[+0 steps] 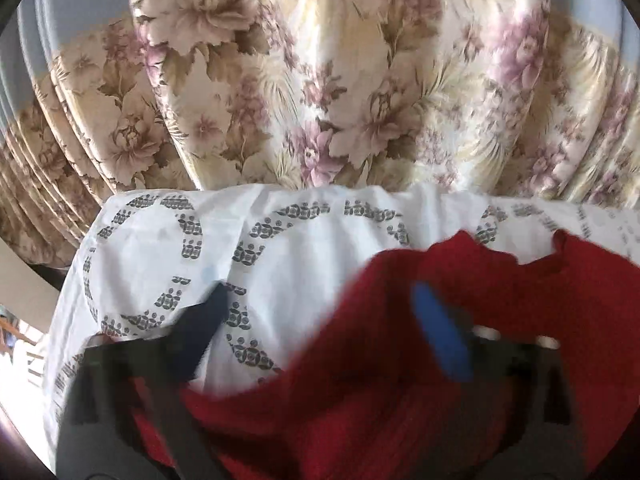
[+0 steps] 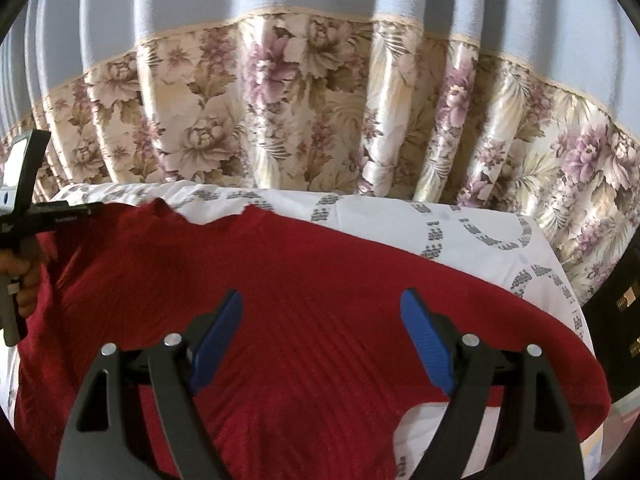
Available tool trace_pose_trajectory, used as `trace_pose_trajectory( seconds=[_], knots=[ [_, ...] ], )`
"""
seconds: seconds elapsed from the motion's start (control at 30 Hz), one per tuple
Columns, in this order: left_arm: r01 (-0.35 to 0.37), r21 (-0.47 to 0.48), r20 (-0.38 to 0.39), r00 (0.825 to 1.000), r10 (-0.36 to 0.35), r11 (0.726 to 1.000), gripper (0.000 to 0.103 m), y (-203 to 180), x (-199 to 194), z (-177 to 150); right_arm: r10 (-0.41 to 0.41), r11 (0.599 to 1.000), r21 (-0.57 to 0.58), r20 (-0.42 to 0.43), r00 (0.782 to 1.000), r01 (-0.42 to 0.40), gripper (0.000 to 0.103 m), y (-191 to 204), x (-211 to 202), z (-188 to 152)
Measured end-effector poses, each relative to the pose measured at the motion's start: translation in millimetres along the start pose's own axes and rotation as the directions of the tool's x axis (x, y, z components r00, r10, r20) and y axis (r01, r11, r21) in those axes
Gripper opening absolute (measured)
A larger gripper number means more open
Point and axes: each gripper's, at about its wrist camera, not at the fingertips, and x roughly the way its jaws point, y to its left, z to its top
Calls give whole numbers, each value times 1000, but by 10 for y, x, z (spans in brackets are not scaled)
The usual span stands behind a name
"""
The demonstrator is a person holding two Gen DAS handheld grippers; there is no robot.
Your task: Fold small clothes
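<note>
Our red sweater (image 2: 280, 280) lies spread on the white patterned sheet (image 2: 460, 232), long axis running nine to three o'clock. Our right claw (image 2: 322, 328) hovers spread wide over its middle, gripping nothing; our left claw (image 1: 316, 312) gapes empty over its nine o'clock edge, nearer the neckline.

Red ribbed knit top (image 2: 304, 280), matt; curtain (image 2: 320, 120) w/ satin sheen.

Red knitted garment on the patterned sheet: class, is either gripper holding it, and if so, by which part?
Neither. The left gripper and right gripper are both open above the red garment, pads pressing on nothing.
</note>
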Motion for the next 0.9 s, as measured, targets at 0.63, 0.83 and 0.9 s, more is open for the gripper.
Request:
trace_pose_trajectory(
  seconds=[0.63,0.83,0.9],
  knots=[
    [-65,-164,243,964,104,984,100,949,-1339,-1158,140,986,-99,29,990,-137,97,998,-653,-537],
    [-8,-104,297,954,39,995,100,863,-1495,-1303,8,986,-167,102,995,10,99,1336,-751,-581],
    [27,-111,274,962,4,993,100,887,-1461,-1328,2,992,-128,93,996,10,101,1345,-744,-575]
  ],
)
